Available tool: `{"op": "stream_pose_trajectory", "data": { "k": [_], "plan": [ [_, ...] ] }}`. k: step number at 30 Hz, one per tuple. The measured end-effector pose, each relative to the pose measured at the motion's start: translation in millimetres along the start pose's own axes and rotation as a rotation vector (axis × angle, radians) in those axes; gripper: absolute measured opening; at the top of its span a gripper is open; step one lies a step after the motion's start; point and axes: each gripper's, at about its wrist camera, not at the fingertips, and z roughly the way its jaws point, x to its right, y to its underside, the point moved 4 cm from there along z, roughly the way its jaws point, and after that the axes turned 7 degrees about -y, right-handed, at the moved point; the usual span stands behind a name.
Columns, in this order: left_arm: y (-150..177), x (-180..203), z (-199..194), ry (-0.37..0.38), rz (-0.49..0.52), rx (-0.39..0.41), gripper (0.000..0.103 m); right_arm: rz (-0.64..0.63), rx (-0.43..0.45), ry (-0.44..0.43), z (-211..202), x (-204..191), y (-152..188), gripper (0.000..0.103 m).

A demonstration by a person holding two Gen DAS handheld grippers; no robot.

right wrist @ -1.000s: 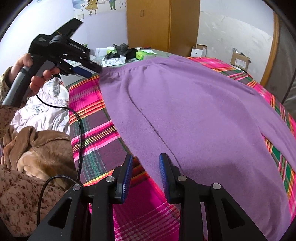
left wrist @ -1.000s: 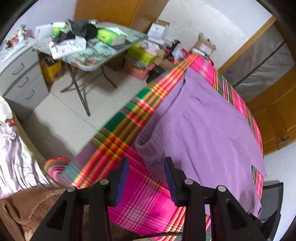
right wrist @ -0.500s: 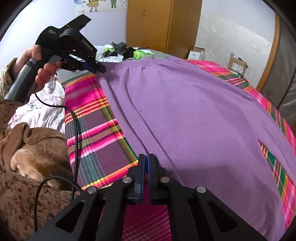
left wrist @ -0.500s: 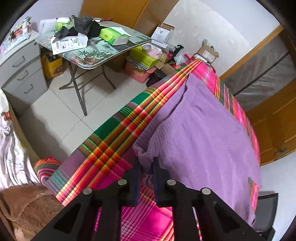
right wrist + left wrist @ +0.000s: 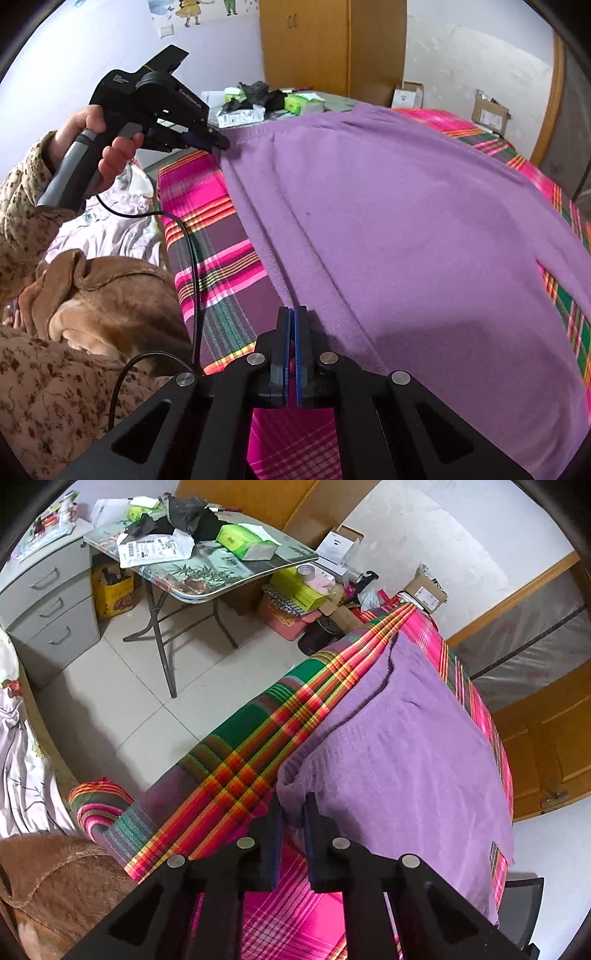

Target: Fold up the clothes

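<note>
A purple garment (image 5: 406,757) lies spread flat over a pink, green and red plaid cloth (image 5: 229,775). In the left wrist view my left gripper (image 5: 293,806) is shut on the garment's near corner, with purple fabric pinched between the pads. The right wrist view shows the same garment (image 5: 406,221) filling the middle. My right gripper (image 5: 293,314) is shut at its near left edge, pads pressed together with the hem at their tips. The left gripper (image 5: 218,142), held by a hand (image 5: 110,147), bites the far corner of that same edge.
A cluttered folding table (image 5: 258,572) and a grey drawer unit (image 5: 48,602) stand across a tiled floor. Boxes (image 5: 306,594) sit beyond the cloth. A brown fleece item (image 5: 103,295) and a floral sheet (image 5: 103,229) lie to the left. A wooden wardrobe (image 5: 314,44) stands behind.
Both grippers were open a second ago and have shut. The left one moved forward onto the garment's corner; the right one closed at the near edge.
</note>
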Motion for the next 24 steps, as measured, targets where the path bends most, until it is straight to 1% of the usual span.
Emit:
{"op": "stream_pose_trajectory", "data": {
  "k": [2, 3, 6, 7, 8, 11, 12, 13, 16, 18, 20, 21, 24],
  "plan": [
    [-1.3, 0.9, 0.7, -0.007, 0.006, -0.002, 0.011, 0.027, -0.004, -0.032, -0.1, 4.4, 0.7, 0.003],
    [-1.2, 1.7, 1.0, -0.013, 0.012, -0.003, 0.011, 0.035, -0.009, -0.047, -0.8, 6.0, 0.3, 0.005],
    [-3.2, 3.6, 1.4, -0.030, 0.034, -0.018, 0.013, 0.046, -0.033, -0.083, -3.6, 8.3, -1.1, 0.008],
    [-3.9, 3.6, 1.1, -0.035, 0.040, -0.025, 0.016, 0.043, -0.035, -0.095, -7.8, 9.2, -2.7, 0.008],
    [-5.0, 3.5, -0.4, -0.044, 0.043, -0.030, 0.019, 0.049, -0.027, -0.114, -14.3, 11.5, -5.1, 0.008],
    [-10.3, 6.5, -15.2, -0.069, 0.074, -0.004, 0.021, 0.076, 0.008, -0.178, -35.3, 19.8, -12.8, 0.013],
    [-12.3, 7.3, -21.6, -0.078, 0.083, 0.009, 0.021, 0.089, 0.019, -0.196, -43.2, 24.0, -16.0, 0.017],
    [-14.3, 8.0, -28.0, -0.087, 0.092, 0.022, 0.021, 0.100, 0.030, -0.204, -52.6, 29.4, -20.6, 0.020],
    [-24.6, 17.2, -52.5, -0.094, 0.125, 0.050, 0.021, 0.125, 0.064, -0.221, -84.9, 47.2, -37.0, 0.024],
    [-32.6, 25.9, -70.0, -0.098, 0.154, 0.073, 0.021, 0.128, 0.085, -0.218, -105.6, 55.7, -49.6, 0.025],
    [-45.2, 45.7, -92.6, -0.096, 0.214, 0.125, 0.021, 0.108, 0.118, -0.196, -130.3, 65.6, -66.5, 0.026],
    [-51.1, 56.2, -99.0, -0.098, 0.243, 0.147, 0.022, 0.098, 0.129, -0.180, -138.2, 69.2, -74.4, 0.028],
    [-69.1, 88.5, -110.2, -0.104, 0.326, 0.195, 0.025, 0.073, 0.171, -0.092, -163.2, 92.6, -100.9, 0.029]
  ]
}}
